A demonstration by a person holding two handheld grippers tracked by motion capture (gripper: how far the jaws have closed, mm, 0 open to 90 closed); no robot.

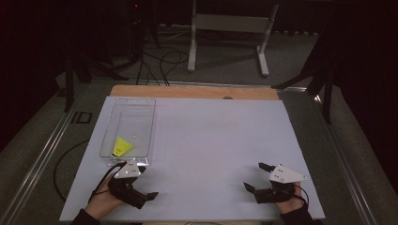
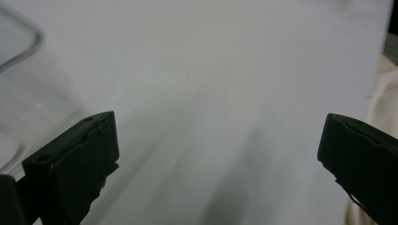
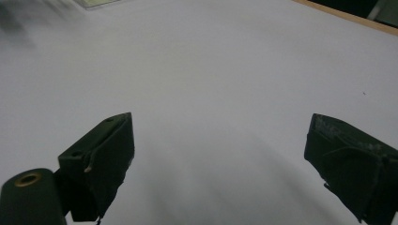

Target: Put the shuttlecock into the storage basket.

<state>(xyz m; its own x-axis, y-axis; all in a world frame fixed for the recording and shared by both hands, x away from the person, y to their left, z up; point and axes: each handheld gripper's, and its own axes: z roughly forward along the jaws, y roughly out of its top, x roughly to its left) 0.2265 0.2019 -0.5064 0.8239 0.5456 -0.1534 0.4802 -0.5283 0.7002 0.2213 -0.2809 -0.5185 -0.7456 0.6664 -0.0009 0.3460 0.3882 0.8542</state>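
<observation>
A clear plastic tray [image 1: 141, 117] lies on the left side of the white board [image 1: 211, 136]. Inside it, near the front, rests a small yellow cone-shaped object [image 1: 121, 147], possibly a shuttlecock. My left gripper [image 1: 146, 181] hovers just in front of the tray's near edge, open and holding nothing. In the left gripper view the left gripper [image 2: 218, 136] has its jaws wide apart over bare board, with the tray's corner [image 2: 21, 44] at upper left. My right gripper [image 1: 256, 176] sits at the board's front right, open and holding nothing. The right gripper view shows the right gripper [image 3: 220, 136] spread over bare board.
The board rests on a wooden table whose far edge [image 1: 195, 91] shows behind it. Beyond the table, a white metal stand [image 1: 230, 26] and loose cables [image 1: 159, 63] are on the floor. Dark stands flank both sides.
</observation>
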